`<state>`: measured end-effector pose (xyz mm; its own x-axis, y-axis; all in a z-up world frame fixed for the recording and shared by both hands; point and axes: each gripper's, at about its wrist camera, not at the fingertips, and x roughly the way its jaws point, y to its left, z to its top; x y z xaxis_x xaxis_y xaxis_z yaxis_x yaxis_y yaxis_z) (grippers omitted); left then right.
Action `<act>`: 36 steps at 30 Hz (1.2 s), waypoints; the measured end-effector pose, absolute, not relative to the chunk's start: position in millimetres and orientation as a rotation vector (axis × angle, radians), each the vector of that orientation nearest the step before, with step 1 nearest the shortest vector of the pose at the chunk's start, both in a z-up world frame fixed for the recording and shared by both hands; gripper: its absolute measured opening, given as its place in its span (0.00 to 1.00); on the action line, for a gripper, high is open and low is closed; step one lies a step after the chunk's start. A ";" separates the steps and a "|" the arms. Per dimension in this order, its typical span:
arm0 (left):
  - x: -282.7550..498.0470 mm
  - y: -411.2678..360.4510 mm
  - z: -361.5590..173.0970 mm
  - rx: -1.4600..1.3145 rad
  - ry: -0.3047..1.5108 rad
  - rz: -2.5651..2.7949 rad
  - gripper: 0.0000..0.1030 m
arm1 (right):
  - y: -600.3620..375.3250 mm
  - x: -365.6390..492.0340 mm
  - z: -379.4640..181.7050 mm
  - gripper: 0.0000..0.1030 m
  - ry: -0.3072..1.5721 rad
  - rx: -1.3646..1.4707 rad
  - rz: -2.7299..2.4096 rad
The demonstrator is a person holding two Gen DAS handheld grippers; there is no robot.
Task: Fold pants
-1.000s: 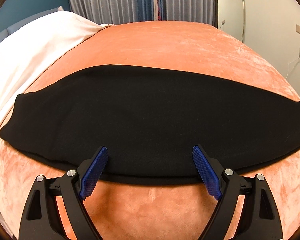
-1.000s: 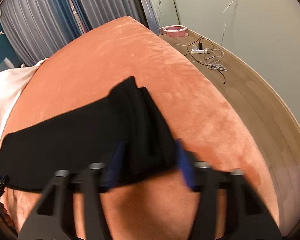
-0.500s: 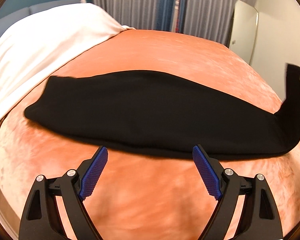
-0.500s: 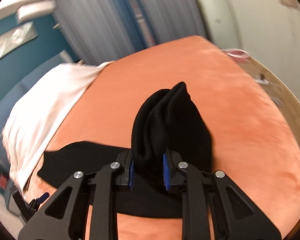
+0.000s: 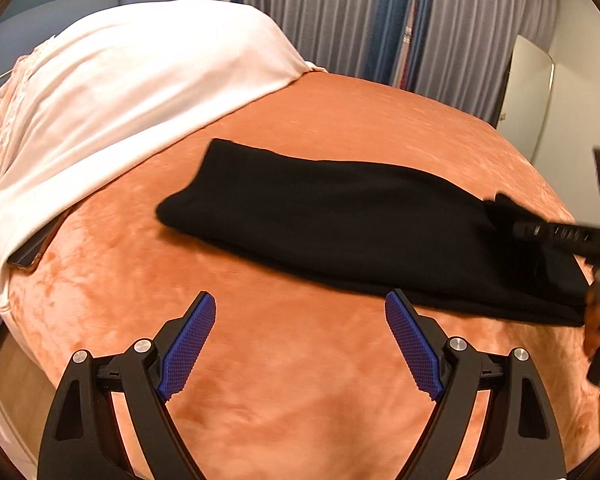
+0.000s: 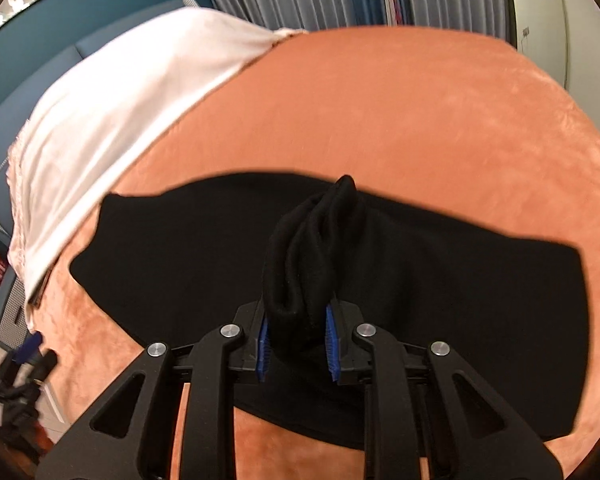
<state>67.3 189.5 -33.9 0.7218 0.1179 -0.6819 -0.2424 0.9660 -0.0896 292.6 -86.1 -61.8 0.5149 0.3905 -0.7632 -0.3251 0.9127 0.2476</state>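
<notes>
Lying on the orange bed cover (image 6: 440,120), the black pants (image 6: 188,264) are judged about half folded, one end being held bunched in the closed right gripper (image 6: 296,340) above them, while nothing is held by the wide-open left gripper (image 5: 300,344).

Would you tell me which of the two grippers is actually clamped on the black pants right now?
The right gripper: its blue pads are shut on a bunched end of the black pants. The left gripper is wide open over the orange blanket, holding nothing.

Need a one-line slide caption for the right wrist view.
Right tool shut on a bunched end of black pants above the orange bedspread.
</notes>
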 end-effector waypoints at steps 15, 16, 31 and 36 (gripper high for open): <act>80.3 236.2 -51.6 -0.325 0.767 0.184 0.82 | -30.5 289.8 -94.0 0.43 0.929 -0.053 0.413; 82.2 244.1 -52.2 -0.355 0.769 0.187 0.82 | -31.2 278.1 -86.2 0.50 0.902 -0.065 0.407; 162.5 367.2 -98.1 -0.867 0.789 0.270 0.80 | -179.8 114.7 -68.4 0.72 0.793 0.098 0.180; 190.5 362.9 -102.0 -0.842 0.816 0.266 0.30 | -217.3 91.7 -76.0 0.72 0.814 0.205 0.120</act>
<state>190.5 362.9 -102.0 0.6740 -0.0979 -0.7322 -0.5103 0.6550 -0.5573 91.7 -217.3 -76.0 0.6811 0.1845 -0.7085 -0.0275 0.9735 0.2271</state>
